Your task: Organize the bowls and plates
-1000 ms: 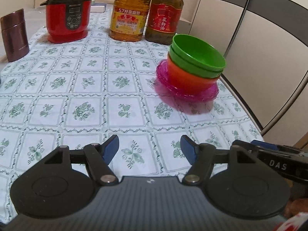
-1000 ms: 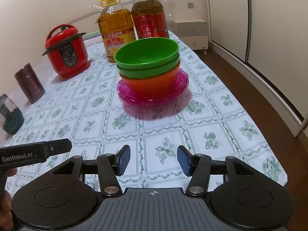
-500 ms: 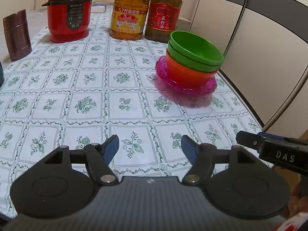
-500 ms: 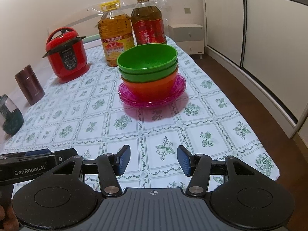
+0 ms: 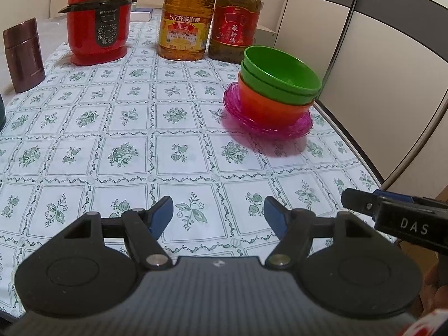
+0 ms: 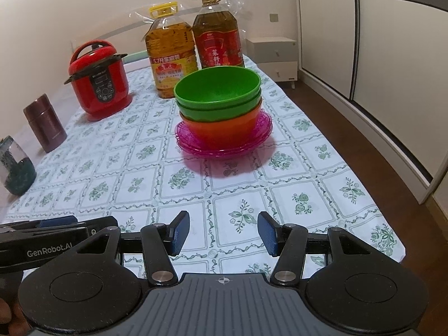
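Two green bowls nested in orange bowl on pink plates.

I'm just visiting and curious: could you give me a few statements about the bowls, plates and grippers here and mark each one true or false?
1. The two green bowls sit nested inside the orange bowl. True.
2. The bowl stack stands directly on the tablecloth. False: it stands on the pink plates.
3. The left gripper is holding a bowl. False: its jaws are open with only tablecloth between them.
4. The right gripper is open and holds nothing. True.
5. The red cooker stands in front of the bowls, nearest the grippers. False: it is at the far end, beside the oil bottles.
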Available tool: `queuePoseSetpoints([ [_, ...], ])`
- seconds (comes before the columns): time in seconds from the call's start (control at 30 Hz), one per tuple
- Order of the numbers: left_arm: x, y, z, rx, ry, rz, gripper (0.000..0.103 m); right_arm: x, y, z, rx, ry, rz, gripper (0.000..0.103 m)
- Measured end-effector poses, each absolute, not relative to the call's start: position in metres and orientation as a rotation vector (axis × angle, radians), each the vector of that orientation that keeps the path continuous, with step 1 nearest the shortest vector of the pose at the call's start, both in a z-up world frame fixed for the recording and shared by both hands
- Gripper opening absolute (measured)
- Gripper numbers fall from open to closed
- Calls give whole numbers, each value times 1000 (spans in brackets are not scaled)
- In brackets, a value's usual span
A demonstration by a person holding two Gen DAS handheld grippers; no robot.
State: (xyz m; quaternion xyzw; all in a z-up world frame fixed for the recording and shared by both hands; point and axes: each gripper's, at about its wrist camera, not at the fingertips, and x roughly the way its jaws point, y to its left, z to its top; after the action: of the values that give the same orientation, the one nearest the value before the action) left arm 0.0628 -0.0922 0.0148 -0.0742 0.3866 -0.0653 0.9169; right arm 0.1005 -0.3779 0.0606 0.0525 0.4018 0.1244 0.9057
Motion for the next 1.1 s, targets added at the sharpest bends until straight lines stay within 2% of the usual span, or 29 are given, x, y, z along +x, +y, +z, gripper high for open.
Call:
queuePoseSetpoints([
  [1.1, 65, -91, 12, -153, 798, -143, 69, 105, -379, 56, 106, 838, 250, 54],
])
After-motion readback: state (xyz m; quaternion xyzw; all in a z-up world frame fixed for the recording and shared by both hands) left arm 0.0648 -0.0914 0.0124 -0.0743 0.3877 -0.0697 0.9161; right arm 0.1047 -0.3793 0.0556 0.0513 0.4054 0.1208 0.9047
